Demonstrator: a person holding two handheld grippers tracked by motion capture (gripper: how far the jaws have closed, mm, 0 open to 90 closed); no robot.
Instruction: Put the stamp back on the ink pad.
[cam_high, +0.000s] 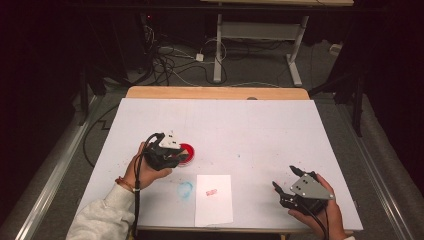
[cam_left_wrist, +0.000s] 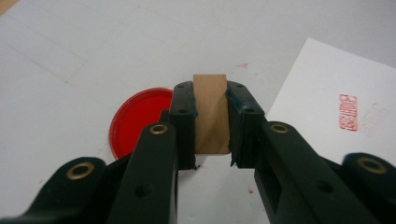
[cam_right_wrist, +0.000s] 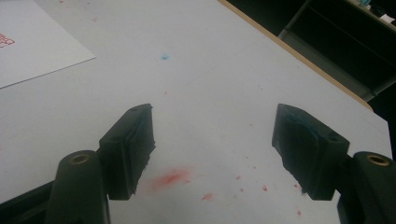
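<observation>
Between the jaws of your left gripper (cam_left_wrist: 211, 123) sits the wooden stamp block (cam_left_wrist: 211, 112), clamped on both of its side faces by the pads, its pale top end rising a little past the fingertips. The block stands roughly upright in the grip, its lower end hidden behind the jaws, so you cannot tell whether it touches anything below.

Just beyond and to the left of those jaws lies the round red ink pad (cam_left_wrist: 140, 121), flat on the white table cover (cam_left_wrist: 93, 56); the left jaw overlaps its near edge in the left gripper view. From above, your left gripper (cam_high: 167, 150) hangs right at the ink pad (cam_high: 189, 152), with its grey plate covering part of the dish.

To the right of the jaws lies a white sheet of paper (cam_left_wrist: 317, 102) carrying one red stamped mark (cam_left_wrist: 349, 112). A blue smudge (cam_high: 185, 190) sits on the cover beside the sheet's left edge. Nothing stands between the block and the pad or the sheet.

Your right gripper (cam_right_wrist: 212, 149) is well apart, near the table's right front corner, jaws spread wide and holding nothing. Under them are red ink smears (cam_right_wrist: 170, 178) and specks on the cover, and a corner of the paper shows off to their far left.
</observation>
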